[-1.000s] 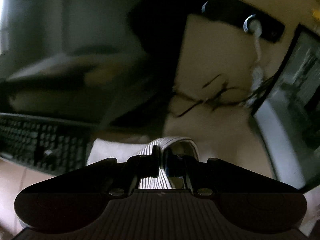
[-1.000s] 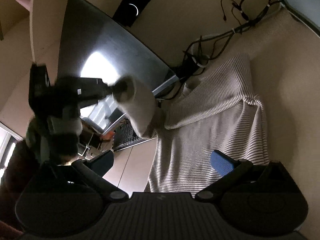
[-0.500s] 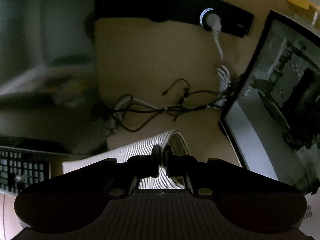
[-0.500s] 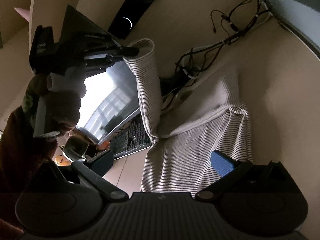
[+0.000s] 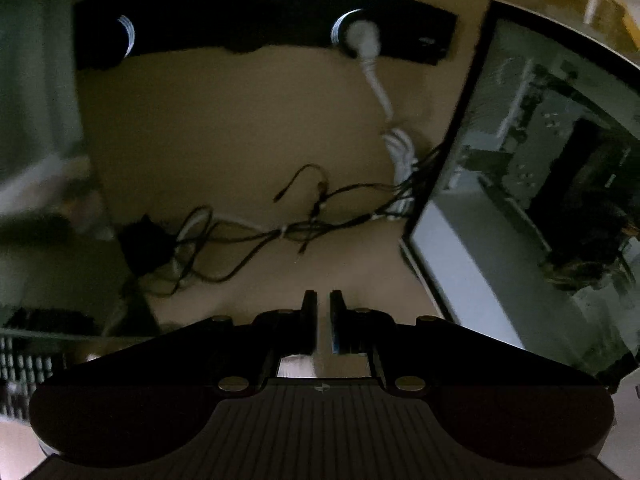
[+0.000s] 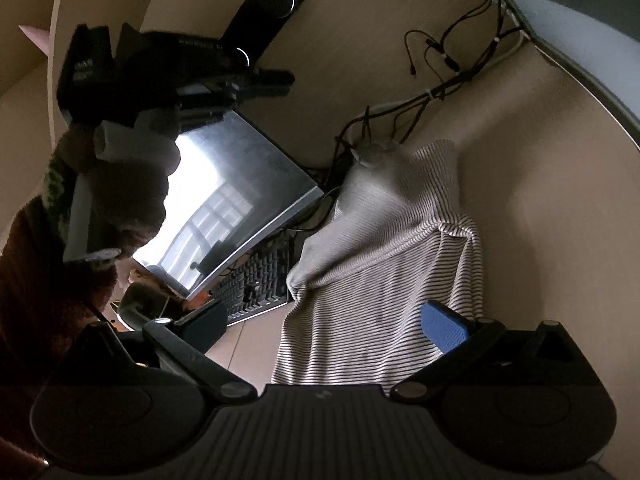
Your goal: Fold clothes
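Beige worktop [image 6: 540, 208] | right view only: striped garment [image 6: 372, 320], sleeve blurred | left gripper [image 5: 323, 300] fingers nearly closed, empty | right gripper [image 6: 324, 320] fingers wide, empty | cables [image 5: 256, 236] behind.

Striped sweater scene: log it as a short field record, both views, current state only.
garment: striped sweater, lying on beige desk, one sleeve blurred
left gripper: jaws shut, nothing between them, raised above the desk
right gripper: jaws open, over the sweater, not gripping
nearby: cables, keyboard, monitor
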